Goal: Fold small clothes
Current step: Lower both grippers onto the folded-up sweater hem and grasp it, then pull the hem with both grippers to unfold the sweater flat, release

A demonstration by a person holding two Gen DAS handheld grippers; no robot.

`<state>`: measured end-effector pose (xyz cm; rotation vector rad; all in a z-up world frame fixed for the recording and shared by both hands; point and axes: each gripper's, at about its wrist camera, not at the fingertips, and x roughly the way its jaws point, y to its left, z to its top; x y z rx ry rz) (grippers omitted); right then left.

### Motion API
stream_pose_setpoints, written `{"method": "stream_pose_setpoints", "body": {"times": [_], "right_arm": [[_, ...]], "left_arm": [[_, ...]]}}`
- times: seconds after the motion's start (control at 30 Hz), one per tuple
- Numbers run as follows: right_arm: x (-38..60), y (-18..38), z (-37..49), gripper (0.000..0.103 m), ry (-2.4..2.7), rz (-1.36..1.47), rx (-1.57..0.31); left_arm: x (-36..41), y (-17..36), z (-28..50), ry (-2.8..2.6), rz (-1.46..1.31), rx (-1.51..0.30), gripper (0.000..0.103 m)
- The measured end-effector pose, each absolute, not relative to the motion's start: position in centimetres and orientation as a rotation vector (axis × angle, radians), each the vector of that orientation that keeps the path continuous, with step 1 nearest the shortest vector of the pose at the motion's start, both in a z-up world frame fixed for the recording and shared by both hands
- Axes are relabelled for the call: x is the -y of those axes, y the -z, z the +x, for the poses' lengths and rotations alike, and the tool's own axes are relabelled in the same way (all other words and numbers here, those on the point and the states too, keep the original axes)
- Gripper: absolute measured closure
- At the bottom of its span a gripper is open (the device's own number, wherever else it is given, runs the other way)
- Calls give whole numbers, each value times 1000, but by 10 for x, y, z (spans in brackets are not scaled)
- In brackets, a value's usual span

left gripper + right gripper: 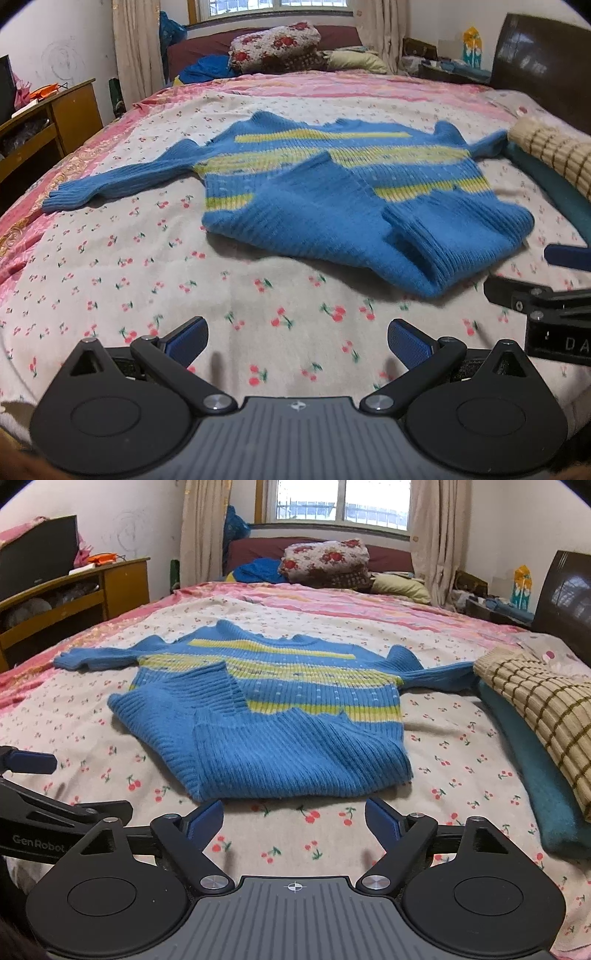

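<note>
Lying flat on the cherry-print bedspread [461, 760], the blue sweater [266, 716] with yellow bands had its lower hem folded up over its body, one corner of that fold turned back further than the rest. Both sleeves stretched out to the sides (the one on the right of the view ran up to a stack of folded clothes [539, 731], a checked beige knit on top of a teal piece). The right gripper [293, 821] hovered just short of the folded edge, its blue pads spread wide with nothing between them. The left gripper [297, 345] hung beside it over bare bedspread, likewise spread wide and empty. Farther off sat a floral pillow [325, 559], a wooden cabinet [74, 594] and a curtained window [343, 502].
</note>
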<state>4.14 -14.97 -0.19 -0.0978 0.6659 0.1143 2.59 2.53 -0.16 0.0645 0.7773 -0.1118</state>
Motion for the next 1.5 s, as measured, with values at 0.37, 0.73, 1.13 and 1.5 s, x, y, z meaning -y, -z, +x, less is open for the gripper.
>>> {"method": "stream_pose_setpoints", "body": {"times": [0.37, 0.73, 1.13, 1.5], "right_arm": [[133, -9, 77, 26, -149, -118, -650], [157, -14, 102, 33, -97, -84, -667], [182, -6, 140, 33, -155, -167, -705], [205, 7, 170, 77, -270, -18, -872]], "left_arm": [[-39, -21, 76, 147, 124, -675, 0], [-32, -25, 148, 295, 157, -701, 19], [-35, -5, 187, 383, 93, -858, 75], [-48, -8, 180, 477, -9, -891, 89]]}}
